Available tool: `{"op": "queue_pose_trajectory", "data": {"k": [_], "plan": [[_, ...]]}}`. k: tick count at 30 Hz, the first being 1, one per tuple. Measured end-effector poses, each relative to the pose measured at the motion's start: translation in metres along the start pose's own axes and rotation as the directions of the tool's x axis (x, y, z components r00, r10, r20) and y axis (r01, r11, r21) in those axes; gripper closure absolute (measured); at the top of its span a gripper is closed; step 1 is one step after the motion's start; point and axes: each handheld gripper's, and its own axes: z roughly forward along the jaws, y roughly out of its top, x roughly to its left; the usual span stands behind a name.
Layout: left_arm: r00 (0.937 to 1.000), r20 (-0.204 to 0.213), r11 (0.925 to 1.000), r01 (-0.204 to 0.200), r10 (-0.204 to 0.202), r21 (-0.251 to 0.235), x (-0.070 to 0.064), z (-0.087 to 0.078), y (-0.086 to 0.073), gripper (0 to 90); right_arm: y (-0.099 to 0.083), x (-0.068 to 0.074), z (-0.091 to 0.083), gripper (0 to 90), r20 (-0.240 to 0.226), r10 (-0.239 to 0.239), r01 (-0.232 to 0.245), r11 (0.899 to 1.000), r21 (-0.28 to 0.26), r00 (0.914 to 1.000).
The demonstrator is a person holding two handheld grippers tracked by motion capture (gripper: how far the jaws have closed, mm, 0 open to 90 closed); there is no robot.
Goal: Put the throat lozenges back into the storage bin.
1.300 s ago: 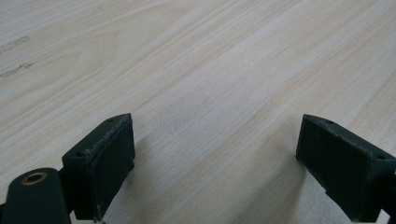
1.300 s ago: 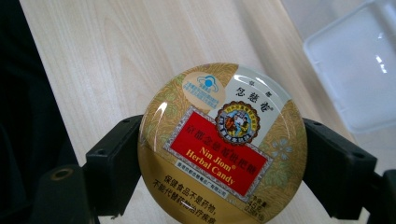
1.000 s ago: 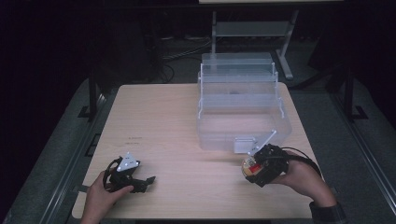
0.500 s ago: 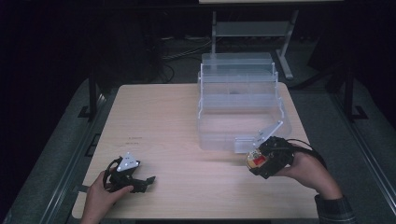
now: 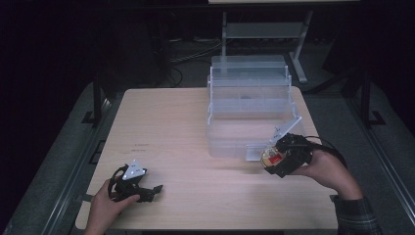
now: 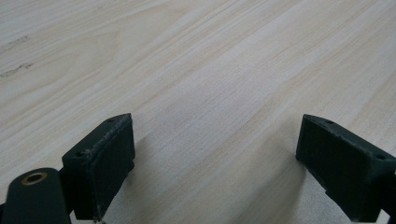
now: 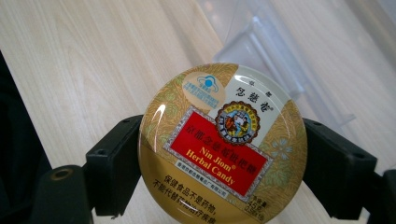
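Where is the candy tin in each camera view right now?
High view: candy tin right of centre, in the right gripper, just in front of the clear plastic box.
Right gripper view: tin at centre, clamped between both jaws.
Left gripper view: bare table between open jaws.
Shared landmark: the clear box.

The person's left hand [image 5: 105, 203] rested low at the near left, holding the black two-jaw left gripper [image 5: 152, 190] with its jaws spread wide and nothing between them. The right hand [image 5: 329, 169], forearm in a dark plaid sleeve [image 5: 356, 218], held the black right gripper [image 5: 271, 157] raised and tilted, its jaws clamped on something.
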Motion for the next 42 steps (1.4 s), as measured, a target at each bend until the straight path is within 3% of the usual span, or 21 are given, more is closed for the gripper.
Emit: {"op": "queue_pose_trajectory", "data": {"k": [15,42], "plan": [[1.0,0.001,1.0,0.0,0.0,0.0,0.0,0.0,0.0,10.7,0.006,-0.016,-0.007,19.6,0.028,0.021,-0.021,1.0,0.003,0.9994],[1.0,0.0,1.0,-0.001,0.001,0.0,0.0,0.0,0.0,10.7,0.0,-0.052,-0.012,19.6,0.078,0.126,-0.125,0.992,-0.014,0.989]]}}
